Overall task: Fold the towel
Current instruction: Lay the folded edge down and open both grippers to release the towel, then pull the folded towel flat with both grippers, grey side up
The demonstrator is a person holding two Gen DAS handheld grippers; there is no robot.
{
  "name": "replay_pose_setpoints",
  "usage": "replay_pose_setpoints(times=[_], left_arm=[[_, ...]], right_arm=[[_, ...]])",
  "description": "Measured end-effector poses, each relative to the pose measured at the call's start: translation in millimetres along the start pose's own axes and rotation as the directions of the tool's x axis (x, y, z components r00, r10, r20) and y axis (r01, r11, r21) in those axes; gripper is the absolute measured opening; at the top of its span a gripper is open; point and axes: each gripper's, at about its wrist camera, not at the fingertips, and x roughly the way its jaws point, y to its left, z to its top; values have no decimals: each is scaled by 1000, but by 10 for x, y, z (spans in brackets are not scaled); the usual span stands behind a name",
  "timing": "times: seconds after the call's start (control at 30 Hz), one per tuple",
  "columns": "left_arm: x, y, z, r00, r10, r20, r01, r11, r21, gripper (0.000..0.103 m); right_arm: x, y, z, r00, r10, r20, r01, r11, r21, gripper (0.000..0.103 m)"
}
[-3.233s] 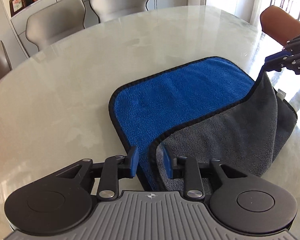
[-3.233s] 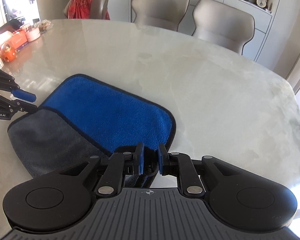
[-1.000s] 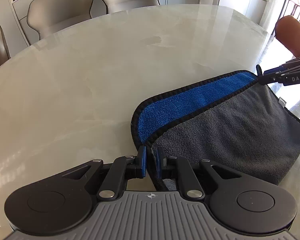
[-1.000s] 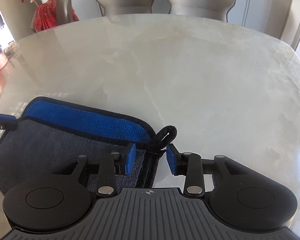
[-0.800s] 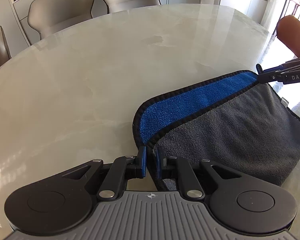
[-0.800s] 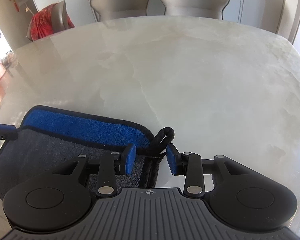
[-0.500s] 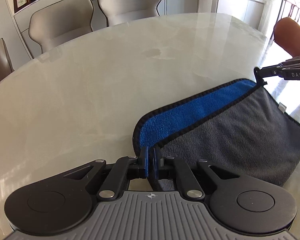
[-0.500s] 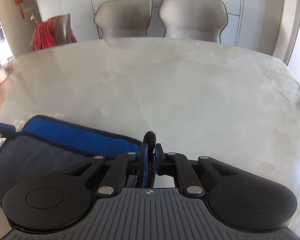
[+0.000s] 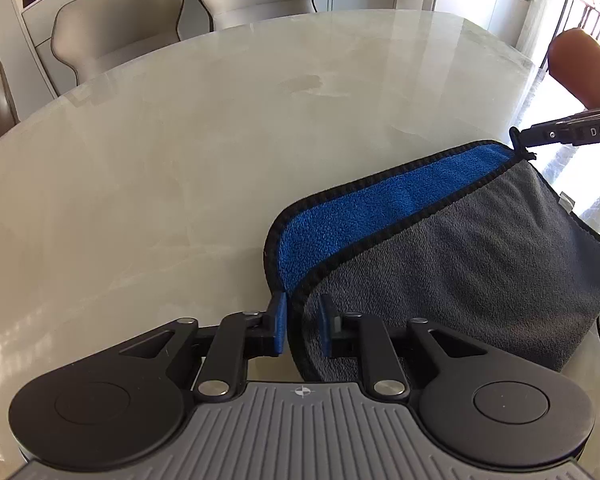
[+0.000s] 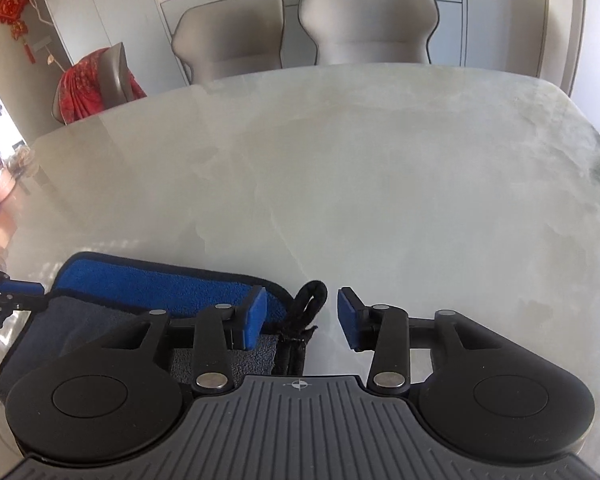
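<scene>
The left gripper (image 9: 302, 328) has its jaws slightly apart, and they have just been opening: the black-bound near-left corner of the towel (image 9: 460, 264) sits in the gap, but neither blue pad presses on it, so the corner looks let go rather than held. The right gripper (image 10: 302, 318) shows the same story with a wider spread, its jaws also freshly opened; the towel's black hanging loop (image 10: 310, 300) stands up between the pads, touching neither, and the stitched corner lies just below it. Both releases make sense as the end of a fold. The grey top layer lies over the blue lower layer, carried over from the near side so that its hem rests a little short of the far hem, which leaves a narrow blue strip showing along the far edge. That strip tapers toward the right corner, so the layers are not quite square, probably because the two corners were set down at slightly different reaches. The towel rests flat on the pale marble surface (image 9: 180, 160), at its near right part in the left wrist view, with a small white label at its right edge. Each gripper points steeply down at its own corner, placed there to lay the cloth rather than drop it. Grey chairs (image 10: 300, 24) stand at the far side of the surface, well apart from the work.
</scene>
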Motion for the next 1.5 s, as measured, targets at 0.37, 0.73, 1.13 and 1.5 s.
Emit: replay_pose_setpoints(times=[0.37,0.73,1.13,1.5], left_arm=[[82,-4,27,1000,-7,-13,7,1000,-17,30],[-27,-33,49,1000,4,28,-4,1000,-13,4],[-171,85,267,995,30,95,-30,1000,1,3],[-86,143,380,994,38,100,-38,999,-1,3]], right_arm=[[202,147,-53,999,-25,-44,24,999,-25,44],[135,234,-130,999,-42,20,43,995,-92,15],[-204,160,5,988,-34,154,36,999,-12,14],[-44,65,77,989,-49,142,44,998,35,14]])
